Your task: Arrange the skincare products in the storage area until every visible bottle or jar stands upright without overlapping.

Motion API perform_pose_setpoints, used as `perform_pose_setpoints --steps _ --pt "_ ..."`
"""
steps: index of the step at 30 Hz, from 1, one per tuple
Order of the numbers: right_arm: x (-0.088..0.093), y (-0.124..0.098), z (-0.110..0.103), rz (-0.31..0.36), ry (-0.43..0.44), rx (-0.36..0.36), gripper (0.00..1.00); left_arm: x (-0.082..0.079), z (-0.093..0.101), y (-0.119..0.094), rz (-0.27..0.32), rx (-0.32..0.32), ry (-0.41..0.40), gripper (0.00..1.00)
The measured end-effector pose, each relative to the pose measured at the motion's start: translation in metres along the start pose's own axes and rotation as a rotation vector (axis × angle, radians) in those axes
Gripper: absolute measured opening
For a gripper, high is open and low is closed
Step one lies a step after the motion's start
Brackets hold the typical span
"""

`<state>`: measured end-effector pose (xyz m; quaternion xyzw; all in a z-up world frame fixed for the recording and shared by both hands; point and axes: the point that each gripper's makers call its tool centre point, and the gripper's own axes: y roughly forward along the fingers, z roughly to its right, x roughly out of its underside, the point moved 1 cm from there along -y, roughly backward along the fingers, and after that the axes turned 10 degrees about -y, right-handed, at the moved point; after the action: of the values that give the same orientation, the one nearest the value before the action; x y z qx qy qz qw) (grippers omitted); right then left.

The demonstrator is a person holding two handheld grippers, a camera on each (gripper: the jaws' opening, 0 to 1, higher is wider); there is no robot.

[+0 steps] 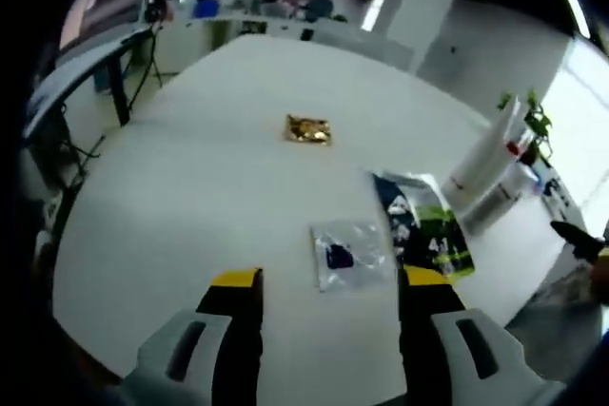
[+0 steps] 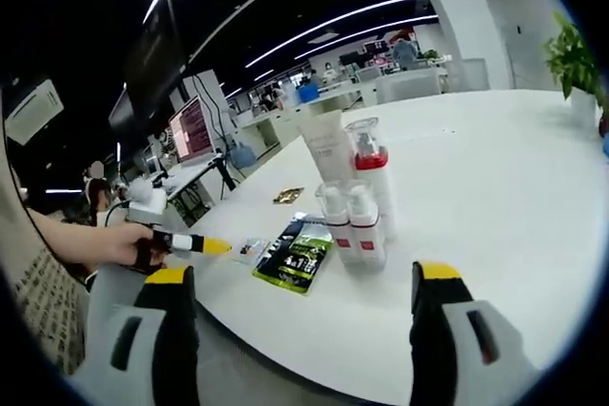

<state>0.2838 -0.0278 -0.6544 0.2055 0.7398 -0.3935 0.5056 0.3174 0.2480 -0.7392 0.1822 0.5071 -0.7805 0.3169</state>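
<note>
A white tube (image 2: pixel 326 151) stands upright on the white table (image 2: pixel 495 168), with a clear bottle with a red band (image 2: pixel 367 166) beside it. Two small white-and-red bottles (image 2: pixel 350 225) stand upright just in front of them. In the left gripper view the tube (image 1: pixel 483 157) and the bottles (image 1: pixel 506 192) sit at the right. A green-and-black packet (image 1: pixel 425 230) and a clear sachet (image 1: pixel 347 252) lie flat near my left gripper (image 1: pixel 329 282), which is open and holds nothing. My right gripper (image 2: pixel 304 273) is open too, short of the small bottles. A hand holds the left gripper (image 2: pixel 211 246) over the table's edge by the sachet (image 2: pixel 252 247).
A gold foil packet (image 1: pixel 308 128) lies alone mid-table. The green packet (image 2: pixel 295 256) lies left of the small bottles. A potted plant (image 2: pixel 576 59) stands at the far right. Desks with a monitor (image 2: pixel 190 130) lie beyond the table.
</note>
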Motion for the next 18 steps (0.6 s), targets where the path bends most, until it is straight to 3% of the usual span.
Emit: perform_pose_setpoints --steps 5,9,12,18 --pt "0.0 0.001 0.001 0.002 0.011 -0.002 0.94 0.005 0.003 -0.008 -0.02 0.061 0.031 0.66" --pt "0.001 0.002 0.002 -0.007 0.007 -0.006 0.93 -0.001 0.01 -0.011 -0.009 0.095 0.031 0.73" --pt "0.002 0.003 0.002 -0.012 0.008 -0.01 0.93 0.0 0.012 -0.011 -0.029 0.1 0.103 0.76" --pt "0.001 0.004 0.006 -0.011 0.014 0.003 0.93 0.0 0.011 -0.011 -0.032 0.109 0.082 0.81"
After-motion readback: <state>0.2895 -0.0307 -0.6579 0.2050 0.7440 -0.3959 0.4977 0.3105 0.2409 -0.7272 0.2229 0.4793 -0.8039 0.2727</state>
